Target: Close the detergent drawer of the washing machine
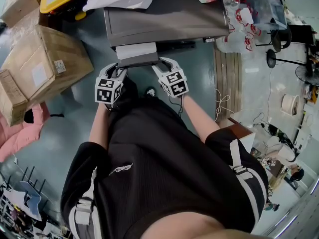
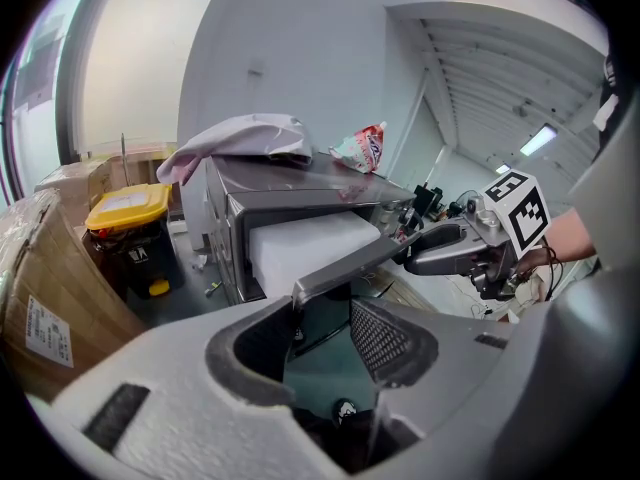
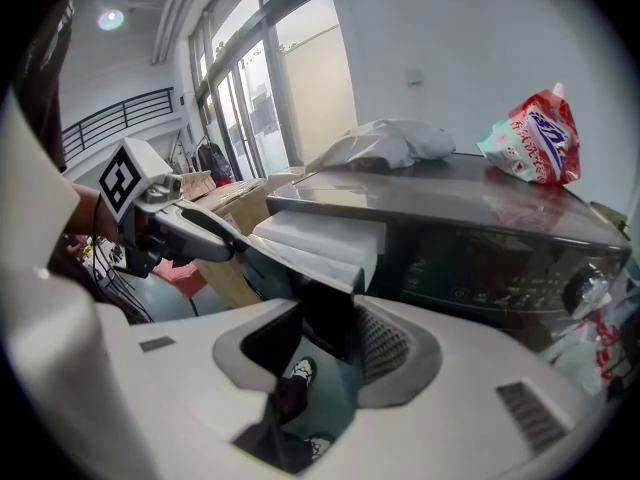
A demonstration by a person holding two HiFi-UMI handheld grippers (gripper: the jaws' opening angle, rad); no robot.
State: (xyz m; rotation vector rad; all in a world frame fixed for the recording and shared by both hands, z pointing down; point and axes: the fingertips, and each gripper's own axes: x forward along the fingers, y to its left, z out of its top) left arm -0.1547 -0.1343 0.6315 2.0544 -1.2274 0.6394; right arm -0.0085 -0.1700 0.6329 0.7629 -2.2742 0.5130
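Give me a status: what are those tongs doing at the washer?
Detergent drawer pulled out. Left tongs and right tongs open, one at each end of its front. Nothing seen in the way.

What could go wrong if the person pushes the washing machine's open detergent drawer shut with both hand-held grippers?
The left hand-held gripper and right hand-held gripper sit at opposite ends of the detergent drawer: uneven pushing may skew and jam it. Both have open jaws, so they could slip off its front edge.

Left gripper (image 1: 118, 68) and right gripper (image 1: 164, 63) side by side, tilted down, fingers (image 2: 385, 338) apart.
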